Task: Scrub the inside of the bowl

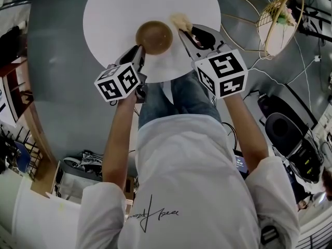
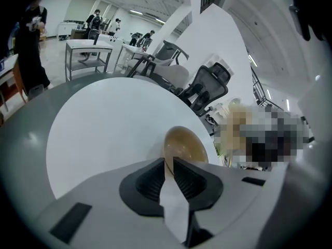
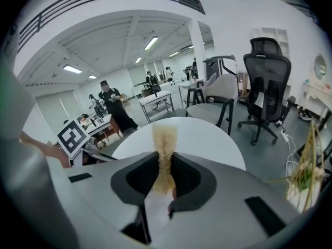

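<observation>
Head view: hand-held gripper (image 1: 183, 32) on scrubber (image 1: 180, 20)?

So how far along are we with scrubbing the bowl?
Done: the left gripper is clamped on the rim of the bowl, and the right gripper grips the scrubber. In hand: the scrubber sits just outside the bowl's edge, over the table. Left: getting it inside and scrubbing.

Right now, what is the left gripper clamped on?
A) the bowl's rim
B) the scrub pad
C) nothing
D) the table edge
A: in the left gripper view, the left gripper has its jaws pinched on the rim of the brown bowl. The beige scrub pad sits in the right gripper.
</observation>
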Tool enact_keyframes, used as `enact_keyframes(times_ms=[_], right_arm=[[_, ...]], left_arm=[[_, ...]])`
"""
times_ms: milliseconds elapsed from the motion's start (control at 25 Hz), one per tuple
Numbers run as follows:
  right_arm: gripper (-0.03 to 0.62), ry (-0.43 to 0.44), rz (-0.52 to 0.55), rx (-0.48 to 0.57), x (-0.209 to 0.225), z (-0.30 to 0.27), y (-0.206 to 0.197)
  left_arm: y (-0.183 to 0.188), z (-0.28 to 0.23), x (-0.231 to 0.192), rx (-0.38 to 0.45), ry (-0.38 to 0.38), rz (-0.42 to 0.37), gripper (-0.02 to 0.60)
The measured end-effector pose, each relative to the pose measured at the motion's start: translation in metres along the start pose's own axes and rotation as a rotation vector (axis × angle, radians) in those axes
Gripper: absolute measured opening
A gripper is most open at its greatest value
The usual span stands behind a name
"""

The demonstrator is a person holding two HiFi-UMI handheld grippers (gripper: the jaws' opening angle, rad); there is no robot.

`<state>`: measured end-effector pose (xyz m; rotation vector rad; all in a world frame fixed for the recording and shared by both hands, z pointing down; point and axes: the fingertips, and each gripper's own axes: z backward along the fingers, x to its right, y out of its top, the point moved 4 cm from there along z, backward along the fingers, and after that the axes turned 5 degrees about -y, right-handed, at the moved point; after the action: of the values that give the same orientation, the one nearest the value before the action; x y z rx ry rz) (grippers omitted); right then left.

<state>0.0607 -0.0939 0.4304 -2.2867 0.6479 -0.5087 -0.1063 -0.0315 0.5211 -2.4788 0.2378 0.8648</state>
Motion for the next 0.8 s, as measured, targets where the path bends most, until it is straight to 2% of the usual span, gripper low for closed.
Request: enact_keyframes(times_ms=[320,560,680,800], right_arm=[[0.086,0.120,0.139,-0.036,-0.005,-0.024,0.008],[0.084,0.201,0.268,-0.076,-0.015,-0.037,0.012],[0.084,0.226,0.330,-0.094,-0.020,-0.045,0.008],[0.084,0.225,0.368,-0.116,-0.023,-0.052,0.001]], left_arm=[[0.005,-0.005,-0.002,-0.032,-0.018,-0.011,0.029],[0.011,-0.009,0.000,-0.081,-0.028,-0.104,0.011],[0.013,-0.012,0.001,-0.097,-0.027,-0.126,0.011],[0.014,-0.013,0.001,-0.096,-0.026,-0.110,0.011]])
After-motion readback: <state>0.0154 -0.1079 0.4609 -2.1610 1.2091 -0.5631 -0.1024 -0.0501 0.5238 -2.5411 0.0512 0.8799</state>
